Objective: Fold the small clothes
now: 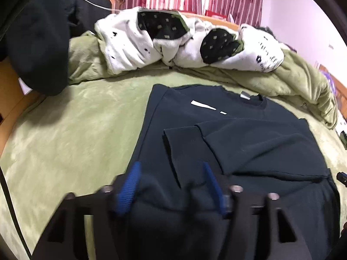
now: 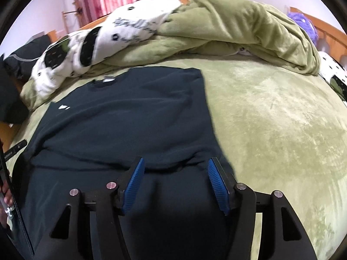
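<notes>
The dark sweater [image 1: 238, 143] lies flat on the green bed cover [image 1: 71, 134], collar toward twelve o'clock near the heap of bedding, with both sleeves already turned in across the chest; one cuff [image 1: 180, 134] sits just short of the middle. The left tongs [image 1: 171, 186] stand about half open over the near hem, blue pads apart, cloth between them but nothing pinched. The right tongs [image 2: 175, 184] are the same, parted over the hem at six o'clock with the fabric bunched up loosely between the pads, not gripped. To my eye the risk is that hem: it looks rumpled under both tools, so if each bites only the top layer, the bottom half would lift unevenly and the fold would come out skewed. The folded sleeves rest loose, and a quick pull toward twelve o'clock could slide them out of place. The plush cover may also cling and drag the underside. The white blanket [image 1: 151, 43] lies close to the collar, so a long fold could land against it. A dark strap [image 2: 16, 149] lies at nine o'clock, near enough to snag.
</notes>
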